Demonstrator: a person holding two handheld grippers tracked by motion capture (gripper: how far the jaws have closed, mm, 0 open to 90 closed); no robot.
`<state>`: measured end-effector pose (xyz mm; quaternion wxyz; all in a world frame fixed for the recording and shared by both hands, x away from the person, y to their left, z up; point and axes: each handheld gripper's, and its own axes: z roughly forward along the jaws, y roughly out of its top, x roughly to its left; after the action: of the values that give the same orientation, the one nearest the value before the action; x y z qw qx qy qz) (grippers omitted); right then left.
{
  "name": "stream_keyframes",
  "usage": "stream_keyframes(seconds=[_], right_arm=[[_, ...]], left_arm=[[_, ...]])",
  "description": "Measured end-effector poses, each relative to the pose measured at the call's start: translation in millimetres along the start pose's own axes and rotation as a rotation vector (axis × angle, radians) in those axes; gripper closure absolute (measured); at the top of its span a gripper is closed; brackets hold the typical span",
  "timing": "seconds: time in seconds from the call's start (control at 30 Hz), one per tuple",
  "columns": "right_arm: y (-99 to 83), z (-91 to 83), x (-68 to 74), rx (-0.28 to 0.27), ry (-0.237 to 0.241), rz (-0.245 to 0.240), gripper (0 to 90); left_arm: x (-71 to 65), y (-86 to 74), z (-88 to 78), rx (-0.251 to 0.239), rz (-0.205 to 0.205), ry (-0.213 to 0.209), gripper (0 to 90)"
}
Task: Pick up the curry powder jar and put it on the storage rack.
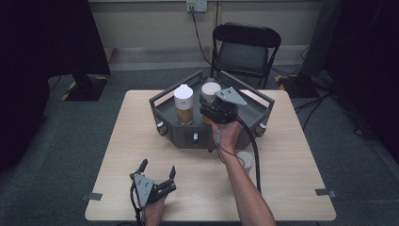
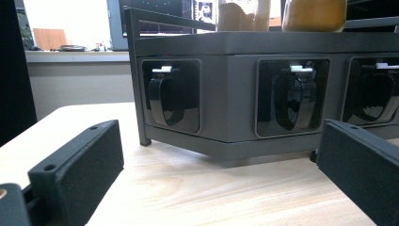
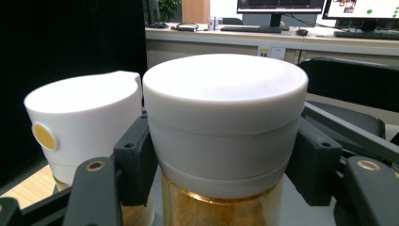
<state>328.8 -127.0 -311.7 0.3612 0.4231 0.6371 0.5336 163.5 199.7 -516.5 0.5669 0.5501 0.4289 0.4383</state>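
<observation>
The white-capped jar (image 3: 225, 141) of amber contents sits pinched between the black jaws of my right gripper (image 3: 225, 155), one pad pressed against each side of its cap just above the glass; in the high view that jar (image 1: 210, 90) stands on the dark grey tray (image 1: 254, 113), toward the tray's back edge and right of its middle. Just beside it, on the tray's left half, stands a second jar (image 1: 184, 104) with a taller white cap bearing a small yellow dot; the two are close, and whether they touch I cannot tell. My right hand (image 1: 227, 132) reaches over the tray's front edge, the cable trailing back along my forearm. The tray rests on the far half of the pale wooden table (image 1: 141, 141), and its front wall holds three recessed black handles (image 2: 295, 99), seen close in the left gripper view. A small white lid (image 1: 245, 160) lies on the table near the tray's front right corner, beside my right forearm. My left gripper (image 1: 157, 168) rests near the table's near edge, left of centre, well apart from the tray, its jaws spread wide with nothing between them. Beyond the table's far edge stands a black folding chair (image 1: 244, 52).
</observation>
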Motion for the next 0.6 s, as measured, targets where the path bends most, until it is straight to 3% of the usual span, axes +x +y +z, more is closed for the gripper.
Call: stream_keyframes(seconds=[0.6], right_arm=[[-3.2,6.9,-0.1,0.037,-0.007,0.008,33.5]], left_arm=[[0.0,0.0,0.0,0.000,0.000,0.000,0.6]])
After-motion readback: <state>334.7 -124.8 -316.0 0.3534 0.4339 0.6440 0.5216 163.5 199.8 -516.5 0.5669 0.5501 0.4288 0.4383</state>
